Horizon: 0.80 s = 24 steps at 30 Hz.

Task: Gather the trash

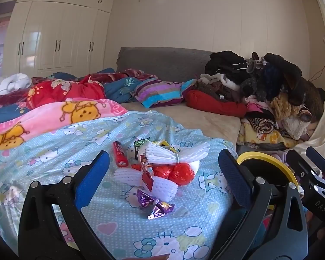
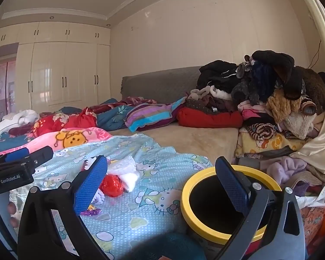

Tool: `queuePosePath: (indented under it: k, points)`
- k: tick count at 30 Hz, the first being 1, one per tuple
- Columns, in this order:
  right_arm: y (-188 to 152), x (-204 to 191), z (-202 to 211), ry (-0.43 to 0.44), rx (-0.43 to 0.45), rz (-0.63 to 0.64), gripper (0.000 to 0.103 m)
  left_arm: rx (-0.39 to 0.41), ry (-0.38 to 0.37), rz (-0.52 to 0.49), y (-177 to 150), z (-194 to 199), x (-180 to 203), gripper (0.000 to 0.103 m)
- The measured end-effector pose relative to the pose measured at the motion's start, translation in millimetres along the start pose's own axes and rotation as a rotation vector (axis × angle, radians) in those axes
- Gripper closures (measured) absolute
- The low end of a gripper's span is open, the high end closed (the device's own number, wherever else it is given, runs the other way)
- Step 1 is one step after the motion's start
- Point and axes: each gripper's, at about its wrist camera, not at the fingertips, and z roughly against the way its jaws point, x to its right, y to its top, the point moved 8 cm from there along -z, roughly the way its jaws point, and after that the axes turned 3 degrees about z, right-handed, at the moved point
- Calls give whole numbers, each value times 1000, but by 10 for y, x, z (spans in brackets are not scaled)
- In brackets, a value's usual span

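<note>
A pile of trash lies on the light blue cartoon-print sheet (image 1: 123, 234): white foam fruit nets (image 1: 173, 153), a crumpled red wrapper (image 1: 179, 173), a red tube (image 1: 120, 157) and purple foil wrappers (image 1: 156, 203). My left gripper (image 1: 162, 173) is open, its blue pads on either side of the pile, a little short of it. The yellow-rimmed bin (image 2: 218, 201) stands at the right on the bed. My right gripper (image 2: 160, 182) is open and empty, its right finger (image 2: 231, 186) over the bin's mouth. The red wrapper (image 2: 111, 185) also shows in the right wrist view.
A heap of clothes and plush toys (image 1: 270, 91) fills the right side of the bed. Pillows and quilts (image 1: 158, 93) lie along the grey headboard (image 1: 162, 62). A pink blanket (image 1: 54, 117) lies at the left. White wardrobes (image 1: 54, 39) stand behind.
</note>
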Motion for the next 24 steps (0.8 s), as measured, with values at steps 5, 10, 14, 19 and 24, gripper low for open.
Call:
queuePosePath:
  k: [5,10,14,19,24]
  points:
    - [-6,6,-11,-2,-5,-2,6,2,-3,2,-5,9,23,11]
    - [-7,5,-12,-4,-5,-3,6,11,-3,-2,29,7,10,11]
    - [-14,12,-15,-4,-5,-3,6,12,-4,-1,60,27,14,11]
    - [-13,16,-14,-8,-3,-2,6,17,-5,0,67,21,7,11]
    - [-12,8,-11,-10,-3,-1,6,15,-4,1,76,24,4,11]
